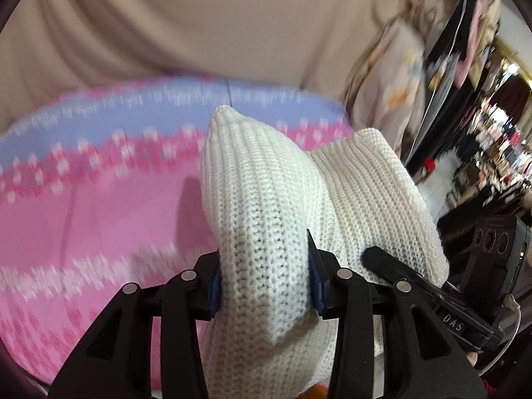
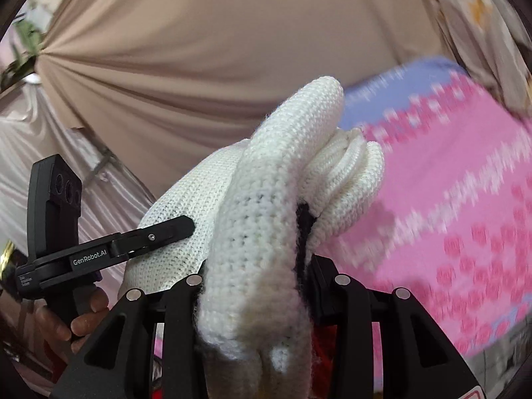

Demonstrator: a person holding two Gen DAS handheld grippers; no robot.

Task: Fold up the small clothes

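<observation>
Left gripper [image 1: 264, 286] and right gripper [image 2: 254, 286] each have their fingers clamped on the white knit garment [image 1: 266, 199], held above a pink patterned cloth [image 1: 99, 216].

White ribbed knit garment [image 1: 266, 206], bunched, lifted

We see a bed [image 1: 99, 216] spread with a pink cover [image 2: 465, 183] patterned in white and darker pink, a lilac band along its far edge.
</observation>
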